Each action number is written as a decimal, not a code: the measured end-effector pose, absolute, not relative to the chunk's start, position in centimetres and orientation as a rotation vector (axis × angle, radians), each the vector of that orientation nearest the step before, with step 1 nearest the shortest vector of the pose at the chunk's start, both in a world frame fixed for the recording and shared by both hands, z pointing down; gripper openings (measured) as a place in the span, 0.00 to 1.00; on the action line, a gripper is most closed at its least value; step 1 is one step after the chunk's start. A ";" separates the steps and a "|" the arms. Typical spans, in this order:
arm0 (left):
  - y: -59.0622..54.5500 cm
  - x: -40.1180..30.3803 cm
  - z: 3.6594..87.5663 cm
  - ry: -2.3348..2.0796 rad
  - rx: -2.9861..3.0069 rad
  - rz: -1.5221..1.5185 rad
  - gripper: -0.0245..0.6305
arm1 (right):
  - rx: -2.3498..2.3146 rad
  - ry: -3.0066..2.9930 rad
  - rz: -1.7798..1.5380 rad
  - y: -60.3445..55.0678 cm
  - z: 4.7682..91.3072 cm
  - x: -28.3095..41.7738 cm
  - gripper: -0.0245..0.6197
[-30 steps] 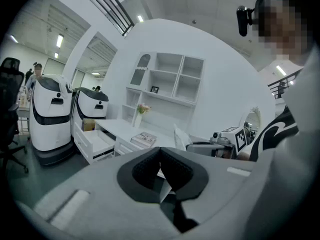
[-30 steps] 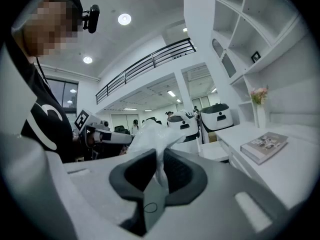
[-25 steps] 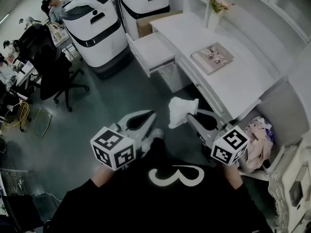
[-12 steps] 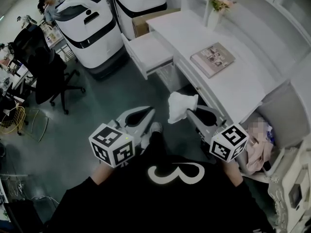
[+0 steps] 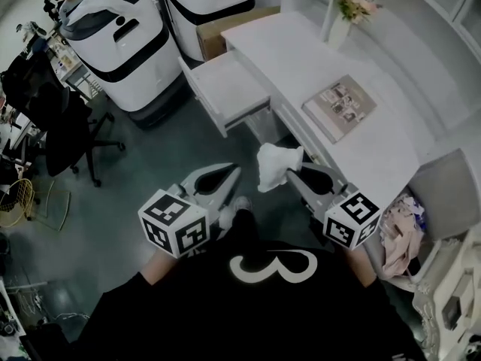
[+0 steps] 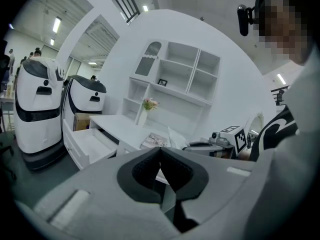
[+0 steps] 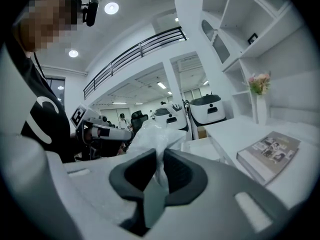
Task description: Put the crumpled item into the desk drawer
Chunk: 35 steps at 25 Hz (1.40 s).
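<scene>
A closed book point(image 5: 344, 108) lies flat, cover up. A vase of pink flowers point(image 5: 340, 22) stands upright, well apart from the book. A white machine with black trim point(image 5: 113, 40) stands on the floor beside a second machine point(image 5: 203, 2) of the same type. A cardboard box point(image 5: 225, 28) sits just beside the second machine. A black office chair point(image 5: 64, 130) stands near the first.

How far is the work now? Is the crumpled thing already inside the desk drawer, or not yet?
Done: the drawer stands open and the right tool is shut on the crumpled item. In hand: the item hangs in the air beside the desk, short of the drawer. Left: carry it over the drawer and release it. The left tool is shut and empty.
</scene>
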<state>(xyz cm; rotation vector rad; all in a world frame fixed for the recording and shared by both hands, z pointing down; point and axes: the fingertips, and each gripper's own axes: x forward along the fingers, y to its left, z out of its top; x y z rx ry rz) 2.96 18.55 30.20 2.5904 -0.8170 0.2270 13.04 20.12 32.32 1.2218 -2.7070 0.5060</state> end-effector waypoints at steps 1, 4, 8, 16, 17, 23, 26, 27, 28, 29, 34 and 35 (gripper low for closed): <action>16.9 2.9 30.3 -0.813 2.582 0.230 0.05 | 1.220 -2.700 0.522 18.6 32.5 12.9 0.11; 11.7 2.4 30.8 -0.809 2.556 0.236 0.05 | 1.214 -2.675 0.568 13.5 33.1 12.5 0.11; 4.8 1.3 31.8 -0.814 2.518 0.246 0.05 | 1.205 -2.648 0.604 6.5 33.8 11.6 0.11; -5.8 -1.7 33.7 -0.841 2.479 0.254 0.05 | 1.148 -2.617 0.606 -4.1 35.1 8.6 0.11; -6.7 -2.0 33.7 -0.846 2.479 0.250 0.05 | 1.143 -2.617 0.599 -5.0 35.1 8.2 0.11; -8.6 -3.5 33.8 -0.881 2.464 0.211 0.05 | 1.111 -2.617 0.565 -7.1 35.3 7.1 0.11; -9.3 -4.5 33.7 -0.914 2.456 0.201 0.05 | 1.095 -2.615 0.555 -8.0 35.4 6.5 0.11; -9.6 -4.8 33.8 -0.923 2.451 0.200 0.05 | 1.090 -2.614 0.556 -8.4 35.5 6.3 0.11; -9.9 -5.1 34.0 -0.932 2.445 0.198 0.05 | 1.084 -2.612 0.558 -8.7 35.7 6.1 0.11; -10.1 -5.3 34.2 -0.939 2.438 0.195 0.05 | 1.077 -2.608 0.561 -9.0 36.0 5.9 0.11; -11.3 -5.5 35.0 -0.960 2.411 0.197 0.05 | 1.046 -2.590 0.577 -11.2 37.3 5.6 0.11; -11.7 -5.4 35.1 -0.965 2.407 0.200 0.05 | 1.038 -2.585 0.576 -11.7 37.7 5.6 0.11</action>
